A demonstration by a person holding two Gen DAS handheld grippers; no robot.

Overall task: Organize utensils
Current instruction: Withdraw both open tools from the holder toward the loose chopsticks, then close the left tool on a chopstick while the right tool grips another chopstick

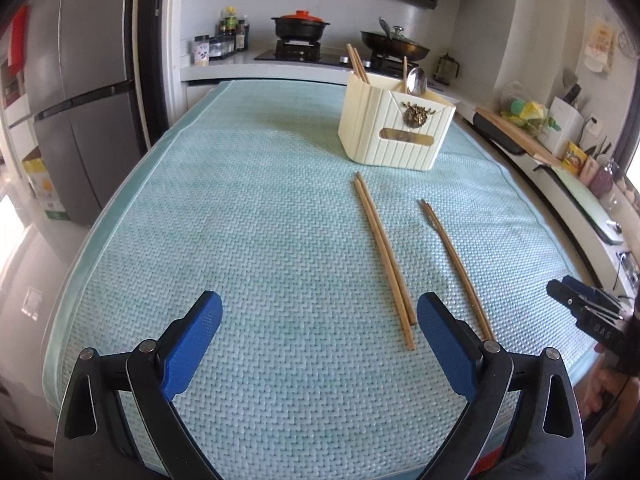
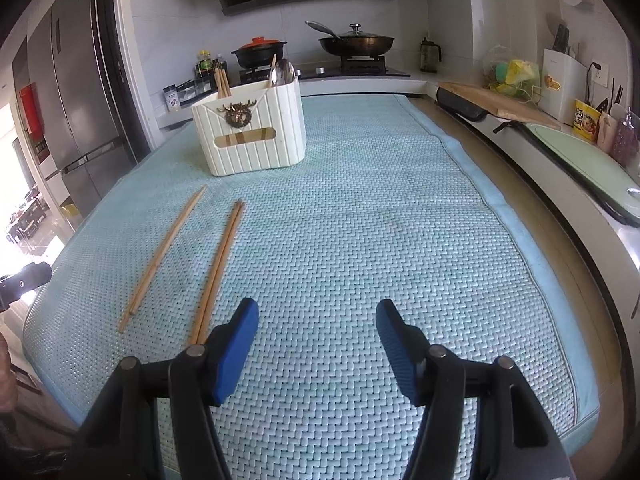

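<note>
Both grippers, left [image 1: 319, 326] and right [image 2: 318, 334], hover with jaws spread and empty over the mat [image 1: 240, 220], two chopstick pairs [image 1: 384, 256] [image 1: 456, 268] lying side by side between them, ahead of which stands the holder [image 1: 394, 130] containing chopsticks and a spoon [image 1: 418, 80].

My L wrist cam sits low over the near edge of the teal mat [image 1: 260, 208], tilted down, facing the stove wall. R wrist cam: same height & tilt, further right. Both share the cream utensil holder [image 1: 394, 132] & loose chopsticks [image 2: 218, 264] mid-mat.
</note>
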